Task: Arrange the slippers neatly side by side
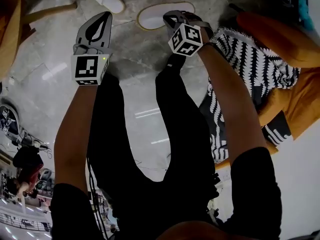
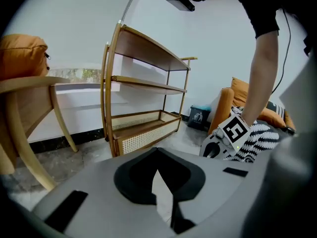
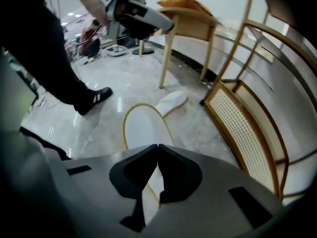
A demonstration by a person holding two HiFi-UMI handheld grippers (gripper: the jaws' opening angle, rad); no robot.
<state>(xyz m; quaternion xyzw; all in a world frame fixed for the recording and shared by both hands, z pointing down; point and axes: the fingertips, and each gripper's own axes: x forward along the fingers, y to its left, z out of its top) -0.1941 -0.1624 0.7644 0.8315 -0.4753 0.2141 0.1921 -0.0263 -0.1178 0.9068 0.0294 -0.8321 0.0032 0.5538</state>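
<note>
Grey marble floor [image 1: 145, 69] holds a flat white tan-edged slipper [image 3: 141, 130] lying lengthwise beneath the right gripper's [image 3: 157, 145] closed jaws; the shut, empty left gripper [image 2: 156, 148] hangs farther off.

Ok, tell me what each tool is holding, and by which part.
Nothing: left tool and right tool are both shut empty, the right one over a white slipper.

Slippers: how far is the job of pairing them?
Done: nothing; the far slipper lies angled away from the near slipper. In hand: the right gripper, jaws shut, is over the near slipper; a grip is unclear. The left gripper is shut, empty. Left: pairing them.
</note>
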